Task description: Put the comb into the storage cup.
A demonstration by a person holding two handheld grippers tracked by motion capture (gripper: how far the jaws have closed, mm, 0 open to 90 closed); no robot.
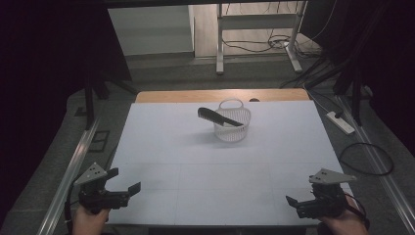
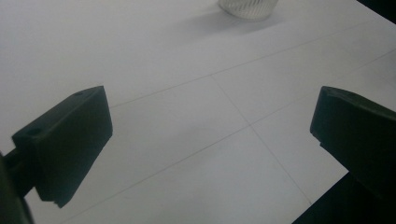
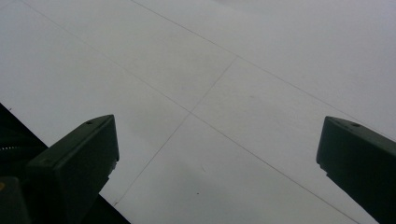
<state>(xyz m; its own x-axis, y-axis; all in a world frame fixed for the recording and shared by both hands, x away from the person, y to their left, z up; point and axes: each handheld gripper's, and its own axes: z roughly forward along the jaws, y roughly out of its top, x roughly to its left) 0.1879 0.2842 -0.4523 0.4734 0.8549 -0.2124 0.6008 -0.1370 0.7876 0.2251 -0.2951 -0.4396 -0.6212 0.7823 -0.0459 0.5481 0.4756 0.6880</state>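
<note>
Both claws sit at the near edge of the desk (image 1: 161,147), one at each corner, and the thing they would go for lies far forward of them. A black comb (image 1: 219,117) rests across the white basket (image 1: 239,133), which stands toward the far middle of the desk. The comb's long axis runs roughly left to right with a slight slant: its left end sticks out past the basket's rim and hangs over the desk, while its right end dips down inside the basket.

The left claw (image 1: 123,182) is spread wide with nothing between its jaws; in the left gripper view the jaws frame bare desk, with the basket's (image 2: 247,8) base just at the top edge, ahead and a little to the right. The right claw (image 1: 293,201) is also wide apart and empty, looking down at plain white surface.

Neither claw is clearly closer; the basket stands slightly right of the desk's centre line. But the comb's free end points toward the left side, so I would judge the left claw better placed to take that overhanging end, reaching forward and inward.
</note>
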